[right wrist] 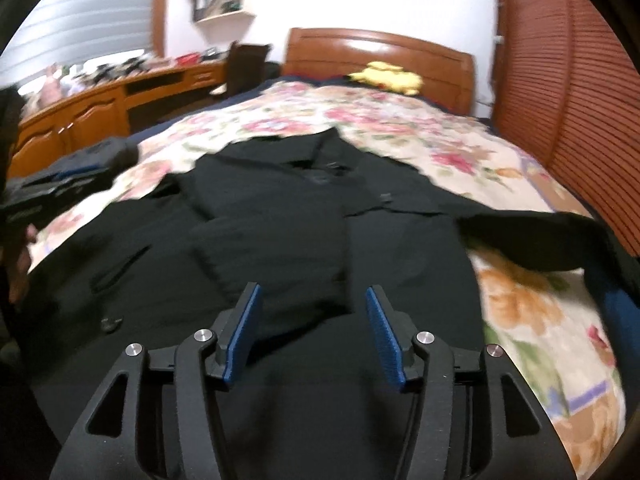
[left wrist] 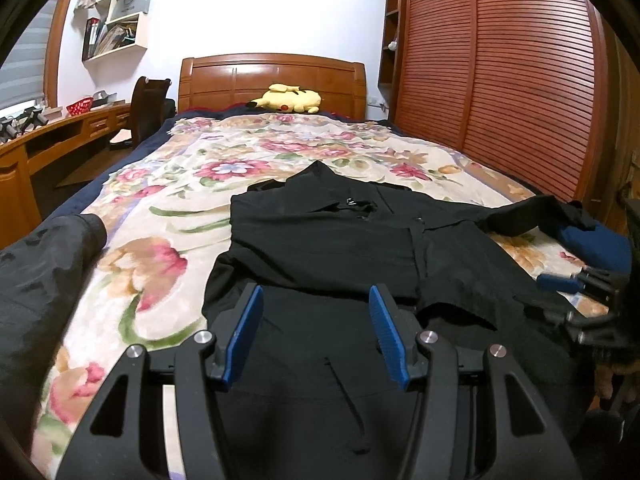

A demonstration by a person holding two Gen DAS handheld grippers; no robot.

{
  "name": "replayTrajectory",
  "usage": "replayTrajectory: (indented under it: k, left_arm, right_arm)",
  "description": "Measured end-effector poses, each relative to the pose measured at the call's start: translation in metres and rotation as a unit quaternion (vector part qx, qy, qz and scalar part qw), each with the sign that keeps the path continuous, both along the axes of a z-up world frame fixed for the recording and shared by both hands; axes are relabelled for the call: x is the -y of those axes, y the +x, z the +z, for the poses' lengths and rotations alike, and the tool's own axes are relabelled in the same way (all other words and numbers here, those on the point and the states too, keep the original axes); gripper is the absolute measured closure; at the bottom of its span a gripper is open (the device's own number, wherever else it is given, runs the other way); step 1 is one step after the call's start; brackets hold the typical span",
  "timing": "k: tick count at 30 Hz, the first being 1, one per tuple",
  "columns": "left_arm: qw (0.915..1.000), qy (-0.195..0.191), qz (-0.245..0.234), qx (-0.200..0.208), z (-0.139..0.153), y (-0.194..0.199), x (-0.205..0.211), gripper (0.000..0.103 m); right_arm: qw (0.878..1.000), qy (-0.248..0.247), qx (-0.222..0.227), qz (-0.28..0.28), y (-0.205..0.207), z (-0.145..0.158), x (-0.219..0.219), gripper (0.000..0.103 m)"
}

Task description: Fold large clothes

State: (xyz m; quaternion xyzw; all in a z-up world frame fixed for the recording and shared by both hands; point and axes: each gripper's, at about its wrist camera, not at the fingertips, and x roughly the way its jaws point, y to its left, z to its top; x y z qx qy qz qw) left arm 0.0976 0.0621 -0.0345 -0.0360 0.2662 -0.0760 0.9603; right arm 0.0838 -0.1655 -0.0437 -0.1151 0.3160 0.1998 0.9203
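A black coat (left wrist: 340,240) is lying spread flat near the foot edge of the bed (left wrist: 168,184), one side folded over its middle, a sleeve trailing toward the bed's right edge. The left gripper (left wrist: 316,320) and right gripper (right wrist: 314,320) are hovering over it, jaws wide, holding nothing.

Yellow plush toy (left wrist: 288,99) by wooden headboard (left wrist: 272,76); floral bedspread (left wrist: 160,200); wall shelves (left wrist: 120,16).

Each gripper, the left gripper (left wrist: 316,304) and the right gripper (right wrist: 314,304), has a black frame with long cut-out openings. The fingers (left wrist: 246,332) carry blue ribbed pads, and round silver screws (left wrist: 203,337) sit at the joints.
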Motion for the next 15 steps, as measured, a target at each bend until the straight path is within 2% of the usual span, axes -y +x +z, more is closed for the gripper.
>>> replayTrajectory:
  k: [11,15]
  left_arm:
    - [1.0,0.005,-0.001,-0.006,-0.003,-0.002,-0.003,0.049]
    - [1.0,0.004,-0.001,-0.006,-0.003,-0.002,-0.004,0.049]
  right_arm:
    - [0.994,-0.043,-0.054,0.082,-0.007,-0.032,-0.067,0.048]
    - [0.991,-0.08,-0.061,0.093,-0.001,-0.045,-0.082,0.047]
